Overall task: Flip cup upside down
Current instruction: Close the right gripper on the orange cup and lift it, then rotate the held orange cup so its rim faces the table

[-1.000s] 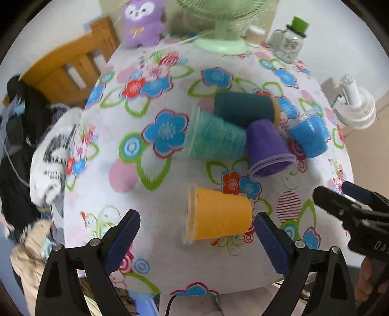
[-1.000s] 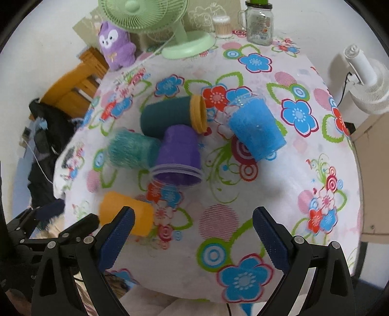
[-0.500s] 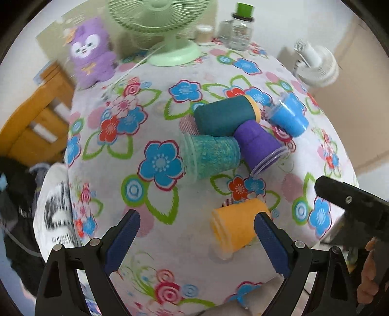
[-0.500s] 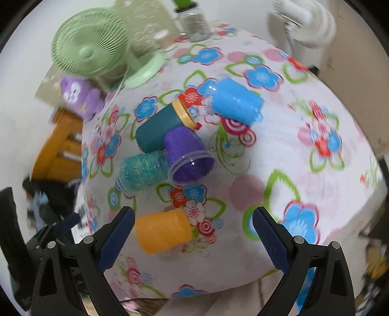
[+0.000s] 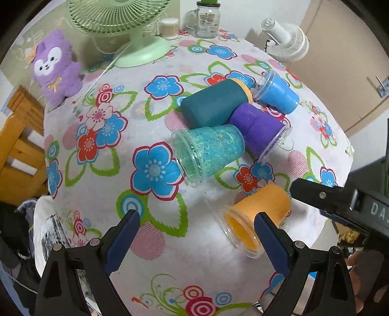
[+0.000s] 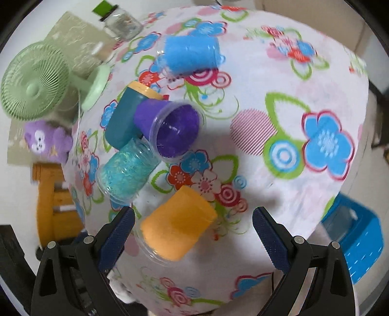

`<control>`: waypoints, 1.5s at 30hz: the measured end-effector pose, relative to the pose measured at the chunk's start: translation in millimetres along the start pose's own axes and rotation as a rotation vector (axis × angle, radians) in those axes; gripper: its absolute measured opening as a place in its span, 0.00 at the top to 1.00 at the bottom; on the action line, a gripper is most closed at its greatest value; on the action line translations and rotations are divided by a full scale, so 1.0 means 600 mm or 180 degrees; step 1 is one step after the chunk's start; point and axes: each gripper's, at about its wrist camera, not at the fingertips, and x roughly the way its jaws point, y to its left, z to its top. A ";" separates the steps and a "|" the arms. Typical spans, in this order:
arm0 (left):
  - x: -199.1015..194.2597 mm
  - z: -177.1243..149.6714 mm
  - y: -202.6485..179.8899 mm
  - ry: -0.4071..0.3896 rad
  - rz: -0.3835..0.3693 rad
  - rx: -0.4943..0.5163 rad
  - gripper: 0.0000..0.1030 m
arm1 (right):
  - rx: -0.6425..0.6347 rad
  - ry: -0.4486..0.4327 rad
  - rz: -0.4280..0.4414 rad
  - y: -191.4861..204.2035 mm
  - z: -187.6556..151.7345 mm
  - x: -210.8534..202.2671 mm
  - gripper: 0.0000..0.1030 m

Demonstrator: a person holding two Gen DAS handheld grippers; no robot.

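Note:
Several cups lie on their sides on the flowered tablecloth (image 5: 199, 267). An orange cup (image 5: 257, 216) (image 6: 177, 223) lies nearest, its mouth towards the left gripper. Behind it lie a glittery teal cup (image 5: 209, 150) (image 6: 128, 167), a purple cup (image 5: 257, 131) (image 6: 170, 128), a dark teal cup (image 5: 214, 104) (image 6: 126, 116) and a blue cup (image 5: 277, 92) (image 6: 192, 56). My left gripper (image 5: 197, 238) is open and empty; its right finger overlaps the orange cup's rim. My right gripper (image 6: 194, 233) is open, with the orange cup just ahead between its fingers. It also shows at the right of the left wrist view (image 5: 340, 201).
A green table fan (image 5: 126, 26) (image 6: 36, 80), a purple plush toy (image 5: 57, 65) (image 6: 46, 141) and a glass jar (image 5: 206, 17) (image 6: 121, 24) stand at the table's far side. A wooden chair (image 5: 17, 145) is left. A white fan (image 5: 287, 41) and a blue crate (image 6: 357, 243) stand beyond the table.
Both grippers have swung around and come closer to the orange cup. The cups have not moved on the table. Both grippers stay open.

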 end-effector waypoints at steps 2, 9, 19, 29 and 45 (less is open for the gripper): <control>0.006 0.002 0.002 0.0013 0.0001 0.0059 0.07 | 0.0067 0.0000 -0.0017 0.001 -0.004 0.010 0.04; 0.032 0.009 0.010 0.0081 0.0005 0.0171 0.07 | 0.0633 0.0056 -0.0145 -0.015 -0.013 0.058 0.08; 0.070 0.027 0.020 0.0237 -0.0112 0.0271 0.07 | 0.0822 0.0122 -0.0176 -0.003 -0.009 0.104 0.26; 0.073 0.034 0.009 0.0281 -0.0147 0.0333 0.07 | 0.0581 0.0036 -0.0150 0.004 0.004 0.086 0.44; -0.012 0.033 -0.016 -0.0024 -0.0047 -0.0207 0.07 | -0.0257 -0.0265 0.0039 0.040 0.049 -0.025 0.44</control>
